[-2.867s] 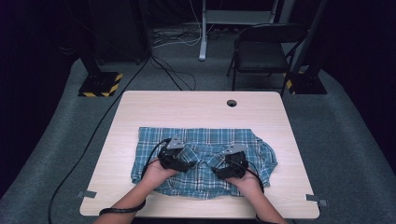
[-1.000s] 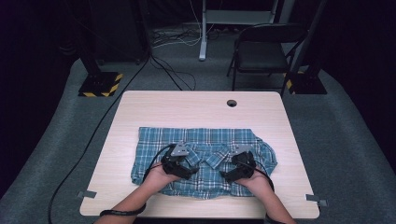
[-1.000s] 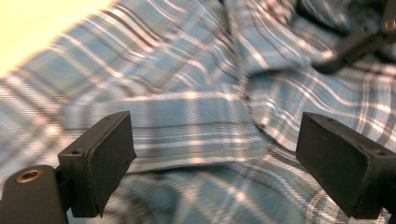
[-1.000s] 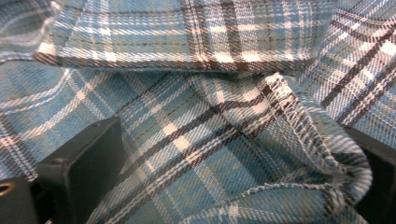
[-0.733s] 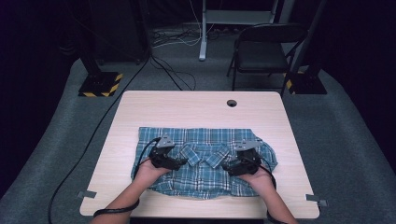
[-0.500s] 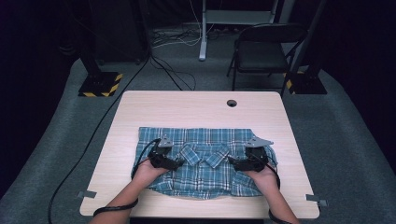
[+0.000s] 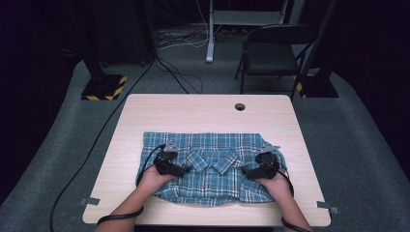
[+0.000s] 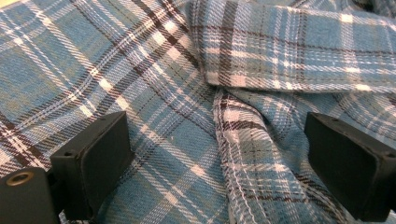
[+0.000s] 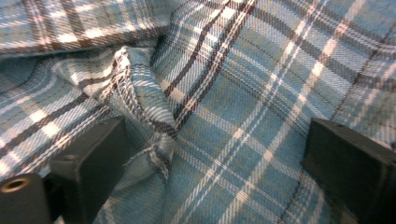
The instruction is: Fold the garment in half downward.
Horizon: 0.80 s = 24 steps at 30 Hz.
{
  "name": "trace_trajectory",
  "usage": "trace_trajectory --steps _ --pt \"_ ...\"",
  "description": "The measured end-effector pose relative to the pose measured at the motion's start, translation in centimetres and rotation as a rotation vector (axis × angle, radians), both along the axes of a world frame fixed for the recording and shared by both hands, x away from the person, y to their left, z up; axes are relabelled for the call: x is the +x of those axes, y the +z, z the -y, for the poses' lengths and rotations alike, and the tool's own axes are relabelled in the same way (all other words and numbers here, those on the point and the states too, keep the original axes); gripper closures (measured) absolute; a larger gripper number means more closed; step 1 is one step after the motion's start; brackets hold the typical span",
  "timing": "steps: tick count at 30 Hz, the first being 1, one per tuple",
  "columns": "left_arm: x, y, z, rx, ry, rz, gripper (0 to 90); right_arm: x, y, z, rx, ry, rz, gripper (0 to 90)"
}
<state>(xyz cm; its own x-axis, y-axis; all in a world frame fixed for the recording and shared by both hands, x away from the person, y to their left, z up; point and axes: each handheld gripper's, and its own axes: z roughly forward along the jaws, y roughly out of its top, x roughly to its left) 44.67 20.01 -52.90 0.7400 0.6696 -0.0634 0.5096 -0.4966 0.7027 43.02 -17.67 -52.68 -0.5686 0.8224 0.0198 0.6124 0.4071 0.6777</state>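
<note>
Black hand-held grippers (image 7: 183,170), blk cables, bare forearms.

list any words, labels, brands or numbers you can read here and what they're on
None: no readable text in these pictures.
The plaid shirt carries only its check pattern; no tag or label shows on it in the two gripper views.
The black and yellow stripes on the stand base are a hazard marking, without letters.
The left tool and right tool show no brand.
</note>
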Motion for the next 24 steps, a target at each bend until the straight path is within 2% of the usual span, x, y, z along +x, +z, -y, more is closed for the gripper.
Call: trace_trajectory --steps 3,4,6,7,10,14,15,19,24 --pt "-0.2 0.1 0.0 0.003 0.0 -0.014 8.1 -0.3 1.0 0.3 0.029 -0.005 0.054 8.1" --pt "-0.2 0.1 0.0 0.003 0.001 -0.014 8.1 -0.4 1.5 0.7 0.063 -0.021 0.084 8.1" --pt "-0.2 0.1 0.0 -0.001 0.001 -0.011 8.1 -0.3 1.9 1.2 0.109 -0.06 0.112 8.1" --pt "-0.3 0.0 -0.1 -0.003 0.002 -0.011 8.1 -0.2 2.0 1.3 0.114 -0.074 0.117 8.1" --pt "-0.4 0.0 -0.1 -0.004 0.003 -0.01 8.1 0.4 1.2 1.8 0.095 -0.099 0.099 7.9" --pt "-0.6 0.0 -0.1 0.0 0.002 -0.013 8.1 1.3 -0.6 2.0 0.077 -0.102 0.026 4.6" --pt "-0.6 0.1 -0.1 0.003 0.001 -0.012 8.1 1.2 -0.6 2.0 0.076 -0.101 0.037 4.6" --pt "-0.6 0.7 -0.3 0.0 -0.005 0.008 9.7 1.2 -0.5 1.9 0.067 -0.102 0.033 4.7" --pt "-0.3 1.9 -1.2 -0.046 0.018 0.055 10.5 0.9 -0.1 1.9 0.055 -0.105 0.037 6.0"
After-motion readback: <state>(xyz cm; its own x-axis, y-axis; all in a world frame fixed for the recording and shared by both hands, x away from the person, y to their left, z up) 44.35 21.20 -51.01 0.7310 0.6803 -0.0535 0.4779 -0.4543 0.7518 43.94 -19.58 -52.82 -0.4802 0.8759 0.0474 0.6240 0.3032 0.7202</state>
